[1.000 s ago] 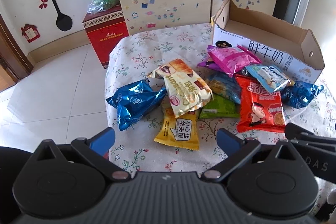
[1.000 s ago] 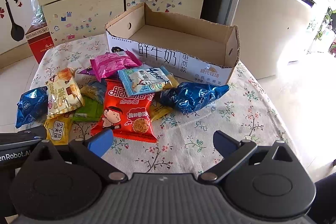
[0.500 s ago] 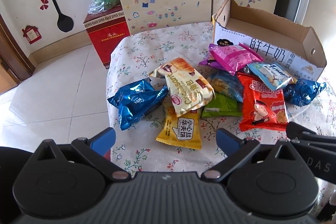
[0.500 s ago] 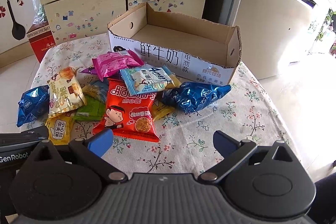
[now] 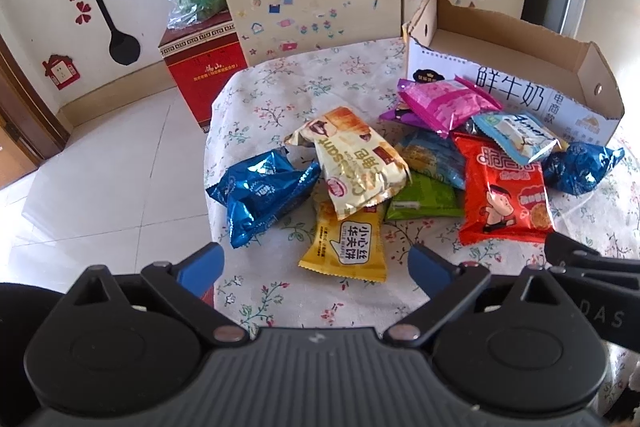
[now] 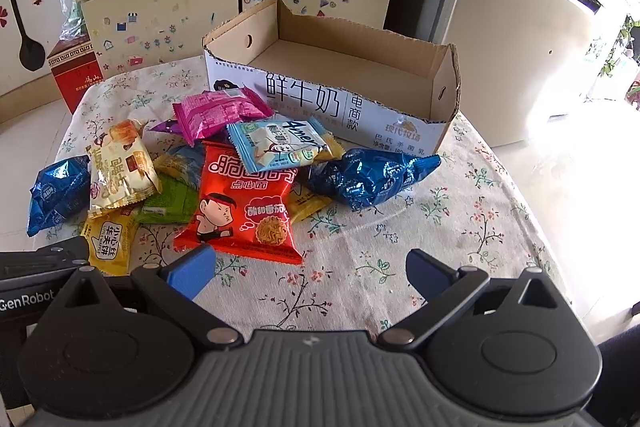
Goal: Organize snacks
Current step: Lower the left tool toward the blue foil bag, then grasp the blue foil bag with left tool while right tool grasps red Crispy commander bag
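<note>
Snack pile on my floral tablecloth (image 6: 460, 211), seen from both wrist cameras. My left gripper (image 5: 316, 261) hangs above the near edge of the table with its blue-tipped fingers (image 5: 200, 267) spread wide and nothing between them. My right gripper (image 6: 308, 269) is likewise released, its fingers (image 6: 192, 269) apart over bare cloth just in front of the pile.

The snacks lie in one loose heap near the middle of the table. At its left edge sits a crumpled blue foil packet (image 5: 260, 191), touching a cream croissant packet (image 5: 356, 163) that overlaps a yellow wafer packet (image 5: 348, 243). A green packet (image 5: 424, 199) lies partly under the croissant packet and beside a red noodle-snack packet (image 6: 244, 203). A pale blue packet (image 6: 276, 143) rests across the top of the red one, and a pink packet (image 6: 216, 111) leans against the front wall of the cardboard milk box (image 6: 360, 107). A second blue foil packet (image 6: 368, 177) lies at the right end of the heap, just in front of the box.

The box stands open-topped at the far side of the table; I see no packet inside it. Behind the table stand a sticker-covered cabinet (image 6: 168, 15) and a red carton (image 5: 204, 67) on the floor.
</note>
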